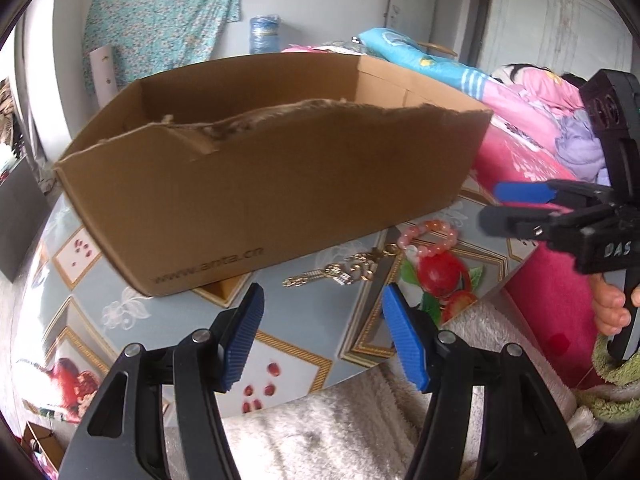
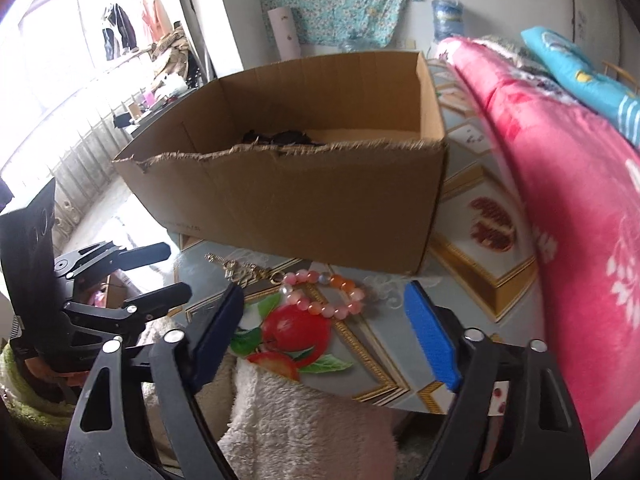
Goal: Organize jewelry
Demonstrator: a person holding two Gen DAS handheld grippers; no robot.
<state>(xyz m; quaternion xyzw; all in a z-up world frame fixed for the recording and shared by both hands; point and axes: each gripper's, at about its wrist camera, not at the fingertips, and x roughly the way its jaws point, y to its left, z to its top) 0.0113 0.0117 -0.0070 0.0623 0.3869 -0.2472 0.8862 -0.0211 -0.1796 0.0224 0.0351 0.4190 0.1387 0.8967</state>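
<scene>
Where bracelet [image 2: 324, 294] lies, cardboard box [image 2: 304, 200] behind.

The cardboard box [image 1: 276, 184] stands on the surface [image 1: 304, 328] and serves as landmark. Just before its near wall, on the surface, lie two pieces side by side: the key-shaped chain [image 1: 340, 270] nearer the box's middle, and the bead bracelet [image 1: 430, 238] to the right of it, near the box's right corner. Chain and bracelet meet end to end. In the right wrist view something dark lies inside the box, behind the torn near wall. To the right of the box a blanket [image 2: 580, 216] runs alongside the surface. Behind the box, a cloth [image 2: 336, 4] hangs on the wall. Before the box and the jewelry, a fleecy towel [image 2: 296, 408] lies past the surface's near edge.
</scene>
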